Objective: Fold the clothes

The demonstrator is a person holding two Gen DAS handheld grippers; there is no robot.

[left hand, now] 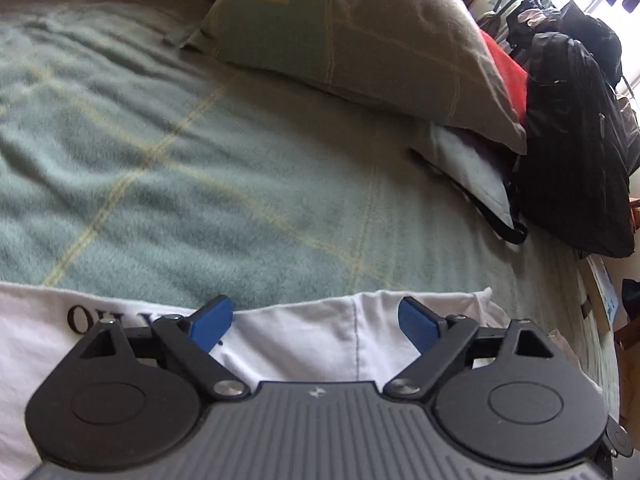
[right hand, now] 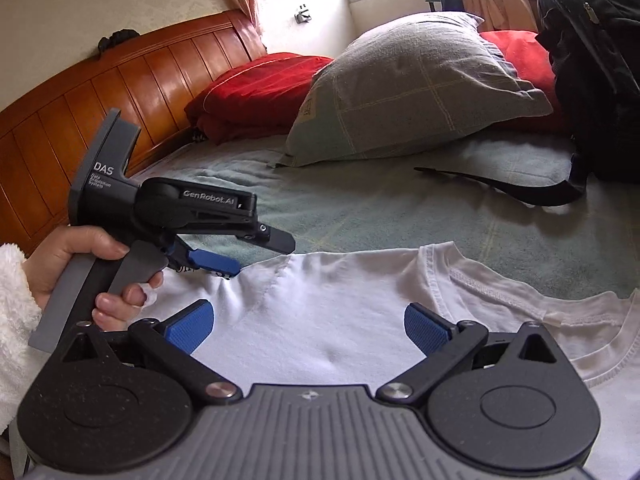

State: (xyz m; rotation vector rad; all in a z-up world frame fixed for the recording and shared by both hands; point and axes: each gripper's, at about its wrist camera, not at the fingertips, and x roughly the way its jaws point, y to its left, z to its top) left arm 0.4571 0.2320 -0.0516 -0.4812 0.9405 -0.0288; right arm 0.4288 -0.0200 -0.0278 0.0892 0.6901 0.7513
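A white T-shirt (right hand: 320,320) lies spread on the green checked bedspread (right hand: 400,208), its ribbed collar (right hand: 560,312) at the right. Dark lettering shows near its far edge in the left wrist view, where the T-shirt (left hand: 304,336) fills the bottom. My left gripper (left hand: 316,322) hovers over that far edge, open, nothing between its blue pads (left hand: 418,322). In the right wrist view the left gripper (right hand: 250,254) is held by a hand (right hand: 76,260) in a fluffy white sleeve. My right gripper (right hand: 306,328) is open above the shirt's chest, gripping nothing.
A grey-green checked pillow (right hand: 412,88) and red pillows (right hand: 260,92) lie by the wooden headboard (right hand: 100,92). A black backpack (right hand: 592,72) stands at the right, its strap (right hand: 520,192) trailing over the bedspread. The bed's edge and floor clutter (left hand: 608,300) show at the right.
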